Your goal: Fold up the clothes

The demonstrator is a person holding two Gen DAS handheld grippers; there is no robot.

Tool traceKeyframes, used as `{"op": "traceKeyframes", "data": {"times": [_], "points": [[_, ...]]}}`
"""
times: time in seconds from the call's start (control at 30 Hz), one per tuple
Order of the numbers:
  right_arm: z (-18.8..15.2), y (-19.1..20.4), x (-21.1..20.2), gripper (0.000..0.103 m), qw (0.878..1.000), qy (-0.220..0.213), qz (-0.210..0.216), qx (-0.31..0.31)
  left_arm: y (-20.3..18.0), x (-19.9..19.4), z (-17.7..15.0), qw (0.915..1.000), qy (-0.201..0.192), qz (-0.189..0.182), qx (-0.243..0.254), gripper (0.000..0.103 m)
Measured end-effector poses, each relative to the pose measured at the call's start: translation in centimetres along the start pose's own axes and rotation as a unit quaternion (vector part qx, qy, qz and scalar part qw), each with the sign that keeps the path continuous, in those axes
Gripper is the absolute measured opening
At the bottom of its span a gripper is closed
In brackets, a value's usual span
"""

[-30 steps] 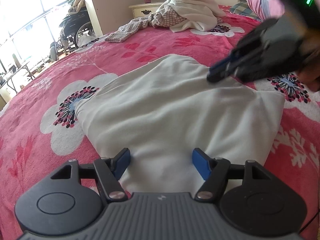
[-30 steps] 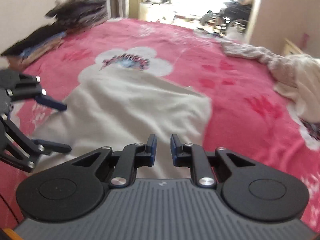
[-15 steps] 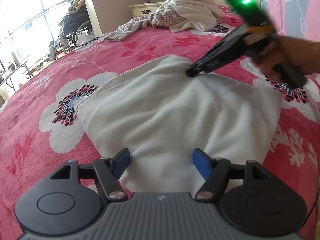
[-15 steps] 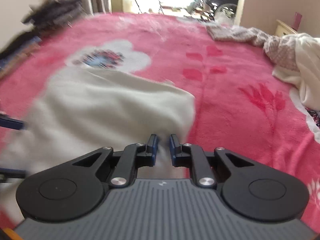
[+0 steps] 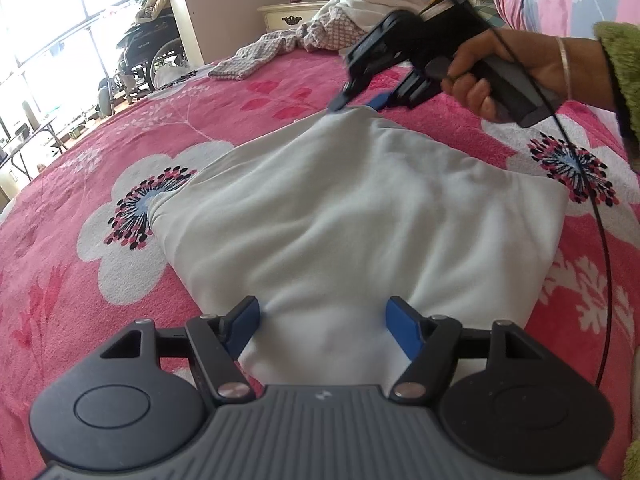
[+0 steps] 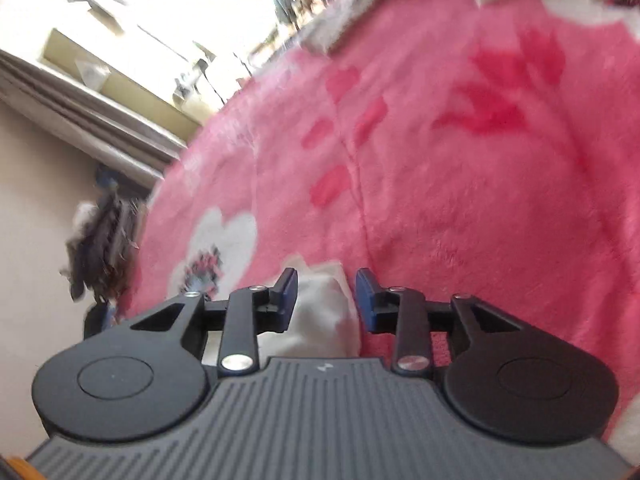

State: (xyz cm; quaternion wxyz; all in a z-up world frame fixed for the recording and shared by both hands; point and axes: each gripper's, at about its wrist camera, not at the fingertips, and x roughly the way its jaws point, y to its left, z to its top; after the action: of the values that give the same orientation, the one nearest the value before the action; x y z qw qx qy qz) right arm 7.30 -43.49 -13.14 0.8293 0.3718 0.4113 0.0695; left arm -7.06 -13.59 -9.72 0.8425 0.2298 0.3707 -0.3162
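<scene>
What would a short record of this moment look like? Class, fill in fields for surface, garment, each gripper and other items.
surface: pink floral blanket on a bed
garment: white cloth, lying partly folded
left gripper: open, fingers apart over the cloth's near edge
right gripper: open, fingers either side of the cloth's far corner
other items: heap of clothes at the far end, wheelchair by the window
</scene>
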Motion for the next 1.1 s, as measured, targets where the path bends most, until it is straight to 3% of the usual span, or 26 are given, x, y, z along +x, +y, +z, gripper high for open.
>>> {"op": "traceKeyframes", "data": {"times": [0.03, 0.07, 0.13, 0.2, 0.3, 0.4, 0.53, 0.67, 0.73, 0.93, 1.1], "points": [[-0.1, 0.1, 0.7, 0.030, 1.000, 0.011, 0.000, -0.004, 0.0, 0.0, 0.0, 1.0000, 0.000, 0.000, 0.000, 0.072], [-0.2, 0.3, 1.0, 0.015, 1.000, 0.007, 0.002, -0.012, 0.0, 0.0, 0.0, 1.0000, -0.001, 0.000, 0.000, 0.072], [-0.4, 1.2, 0.5, 0.010, 0.999, -0.019, 0.013, -0.041, 0.0, 0.0, -0.1, 1.0000, -0.001, 0.001, -0.002, 0.072], [-0.7, 2.2, 0.0, 0.009, 0.996, -0.047, 0.019, -0.080, 0.0, -0.1, -0.1, 1.0000, 0.000, 0.002, -0.003, 0.072], [-0.7, 2.0, 1.0, 0.009, 0.993, -0.055, 0.008, -0.109, -0.1, -0.2, -0.1, 1.0000, -0.001, 0.005, 0.000, 0.072], [-0.5, 0.2, 2.4, 0.010, 0.995, -0.052, 0.010, -0.088, -0.2, -0.2, -0.1, 1.0000, -0.002, 0.006, 0.001, 0.072], [0.3, -1.7, 1.5, 0.010, 0.995, -0.095, 0.000, -0.036, -0.2, -0.1, -0.1, 1.0000, 0.000, 0.008, 0.003, 0.072], [0.7, -1.7, -1.9, 0.014, 0.992, -0.122, -0.017, -0.025, 0.0, -0.2, 0.0, 1.0000, 0.001, 0.005, 0.001, 0.072], [0.2, -0.5, -4.1, 0.013, 0.990, -0.128, -0.020, -0.047, 0.1, -0.2, -0.1, 1.0000, -0.001, 0.004, 0.002, 0.072], [-5.3, 4.4, -8.9, 0.014, 0.987, -0.081, -0.041, -0.133, 0.2, -0.2, -0.3, 1.0000, -0.006, 0.000, 0.005, 0.072], [-11.9, 5.2, -8.8, 0.013, 0.984, -0.014, -0.068, -0.167, 0.2, -0.2, -0.4, 0.9999, -0.009, -0.001, 0.006, 0.072]]}}
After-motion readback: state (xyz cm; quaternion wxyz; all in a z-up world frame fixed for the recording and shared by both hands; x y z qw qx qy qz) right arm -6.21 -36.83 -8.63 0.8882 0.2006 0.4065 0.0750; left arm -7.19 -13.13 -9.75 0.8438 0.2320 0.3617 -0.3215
